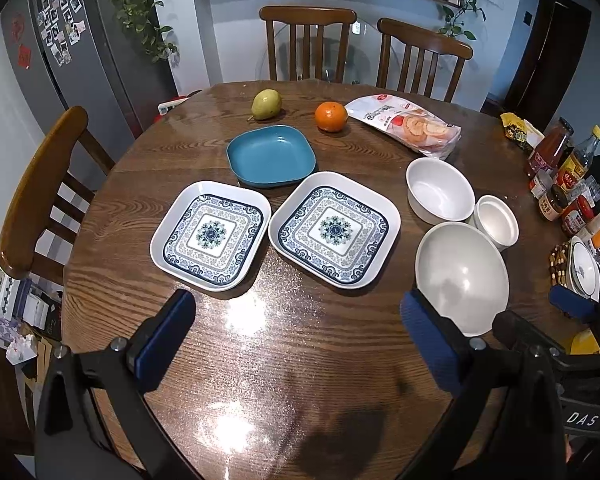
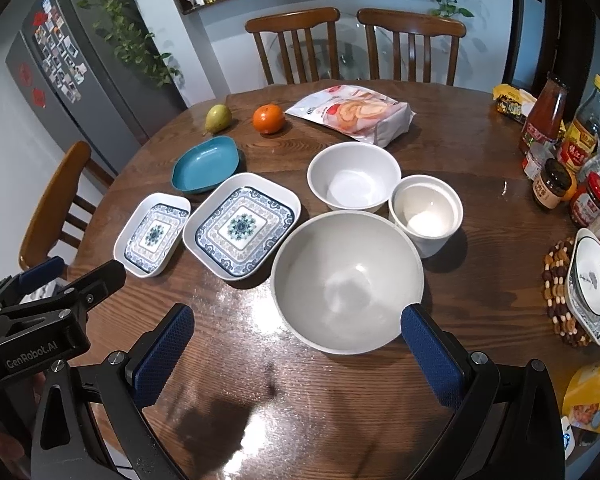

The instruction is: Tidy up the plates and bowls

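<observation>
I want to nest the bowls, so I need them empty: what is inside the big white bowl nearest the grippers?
Nothing shows inside the big white bowl, only glare on its bare bottom. The right gripper's finger covers a bit of its near rim.

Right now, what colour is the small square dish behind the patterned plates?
Teal blue dish, clearest in the left wrist view.

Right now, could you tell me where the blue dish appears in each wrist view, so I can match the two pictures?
Left wrist view: the blue dish sits above centre, behind the gap between the two patterned plates.
Right wrist view: the blue dish sits left of centre, behind the smaller-looking patterned plate.
Shared landmark: the orange lies behind it and to its right in both views.
</observation>
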Demonstrator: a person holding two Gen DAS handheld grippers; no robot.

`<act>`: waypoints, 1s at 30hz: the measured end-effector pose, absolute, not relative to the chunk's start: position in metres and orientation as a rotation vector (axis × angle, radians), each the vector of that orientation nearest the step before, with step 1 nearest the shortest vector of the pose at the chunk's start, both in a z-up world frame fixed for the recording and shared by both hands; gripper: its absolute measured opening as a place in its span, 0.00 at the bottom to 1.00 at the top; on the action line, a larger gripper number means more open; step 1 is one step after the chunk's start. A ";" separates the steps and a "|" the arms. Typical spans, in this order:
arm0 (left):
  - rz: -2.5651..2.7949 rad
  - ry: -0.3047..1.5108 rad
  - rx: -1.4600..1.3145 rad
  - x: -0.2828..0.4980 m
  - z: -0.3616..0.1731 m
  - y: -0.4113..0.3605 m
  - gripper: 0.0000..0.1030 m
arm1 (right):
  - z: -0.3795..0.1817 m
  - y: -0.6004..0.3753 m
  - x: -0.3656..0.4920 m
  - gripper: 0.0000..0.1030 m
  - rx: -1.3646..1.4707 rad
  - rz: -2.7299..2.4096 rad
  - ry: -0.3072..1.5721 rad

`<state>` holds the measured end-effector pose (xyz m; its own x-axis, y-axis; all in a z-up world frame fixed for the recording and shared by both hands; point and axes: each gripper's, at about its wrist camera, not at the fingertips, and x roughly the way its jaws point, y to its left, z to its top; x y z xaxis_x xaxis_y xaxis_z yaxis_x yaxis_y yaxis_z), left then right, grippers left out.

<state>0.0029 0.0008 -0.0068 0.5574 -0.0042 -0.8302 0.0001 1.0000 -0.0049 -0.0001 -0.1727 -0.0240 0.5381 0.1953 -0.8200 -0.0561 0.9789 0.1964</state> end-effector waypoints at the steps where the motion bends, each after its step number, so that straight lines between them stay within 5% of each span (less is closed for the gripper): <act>1: -0.008 0.984 -0.009 0.004 -0.009 0.002 0.99 | -0.025 -0.172 0.001 1.00 0.154 0.151 0.995; 30: 0.102 1.057 -0.249 0.022 -0.075 0.106 0.99 | -0.068 -0.107 0.025 1.00 0.124 0.316 1.101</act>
